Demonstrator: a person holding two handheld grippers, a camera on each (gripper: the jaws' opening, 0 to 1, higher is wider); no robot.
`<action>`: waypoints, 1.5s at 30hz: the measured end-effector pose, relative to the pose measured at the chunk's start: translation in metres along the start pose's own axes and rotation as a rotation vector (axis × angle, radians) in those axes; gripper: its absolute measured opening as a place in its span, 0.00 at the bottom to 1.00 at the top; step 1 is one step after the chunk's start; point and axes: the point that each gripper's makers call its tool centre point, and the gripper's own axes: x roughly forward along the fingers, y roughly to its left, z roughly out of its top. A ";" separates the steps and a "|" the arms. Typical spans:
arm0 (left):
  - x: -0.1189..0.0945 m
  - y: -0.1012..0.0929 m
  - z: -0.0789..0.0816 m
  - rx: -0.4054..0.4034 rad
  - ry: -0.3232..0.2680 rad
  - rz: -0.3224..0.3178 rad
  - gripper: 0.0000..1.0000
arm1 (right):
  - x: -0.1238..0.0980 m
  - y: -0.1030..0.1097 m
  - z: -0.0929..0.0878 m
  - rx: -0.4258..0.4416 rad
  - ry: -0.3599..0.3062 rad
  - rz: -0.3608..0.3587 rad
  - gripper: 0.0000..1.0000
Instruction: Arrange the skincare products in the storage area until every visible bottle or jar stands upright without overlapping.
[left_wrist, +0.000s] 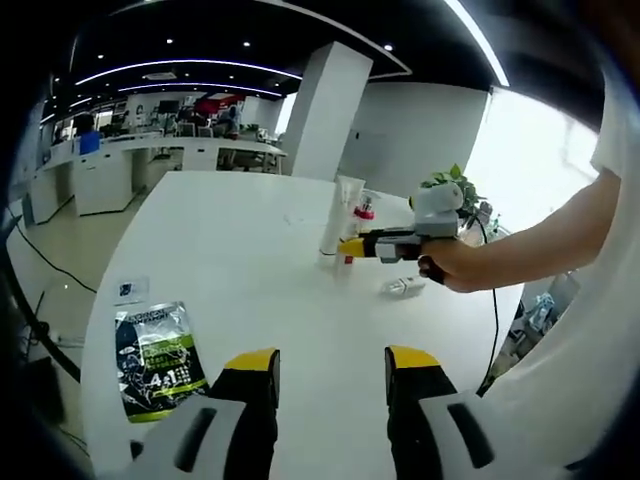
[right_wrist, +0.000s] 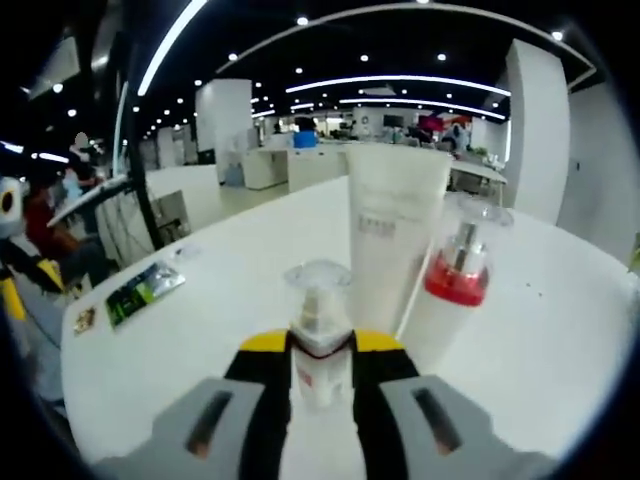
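A tall white tube (right_wrist: 395, 230) stands upright on the white table (right_wrist: 540, 330), with a red-collared pump bottle (right_wrist: 455, 275) under a clear cap close on its right. My right gripper (right_wrist: 320, 348) is shut on a small clear-capped pump bottle (right_wrist: 318, 320), held upright just in front of the tube. In the left gripper view, a hand holds the right gripper (left_wrist: 352, 247) with its yellow tips at the foot of the tube (left_wrist: 345, 212) and red-topped bottle (left_wrist: 365, 213). A small clear item (left_wrist: 403, 287) lies flat beside it. My left gripper (left_wrist: 330, 362) hangs open over bare table.
A green and black packet (left_wrist: 155, 355) lies near the table's left edge, with a small card (left_wrist: 131, 290) beyond it. The packet (right_wrist: 145, 290) also lies far left in the right gripper view. A potted plant (left_wrist: 450, 185) stands at the far edge. The person's arm (left_wrist: 540, 245) crosses from the right.
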 end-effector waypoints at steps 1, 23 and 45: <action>-0.001 0.001 0.000 0.000 0.000 0.003 0.43 | 0.001 -0.001 -0.001 0.009 0.000 0.000 0.20; 0.001 0.009 0.017 -0.077 -0.042 0.024 0.42 | 0.007 -0.013 -0.009 -0.051 0.001 -0.015 0.22; 0.012 0.014 0.016 -0.104 -0.050 0.018 0.41 | 0.002 -0.014 -0.042 0.295 0.145 -0.141 0.29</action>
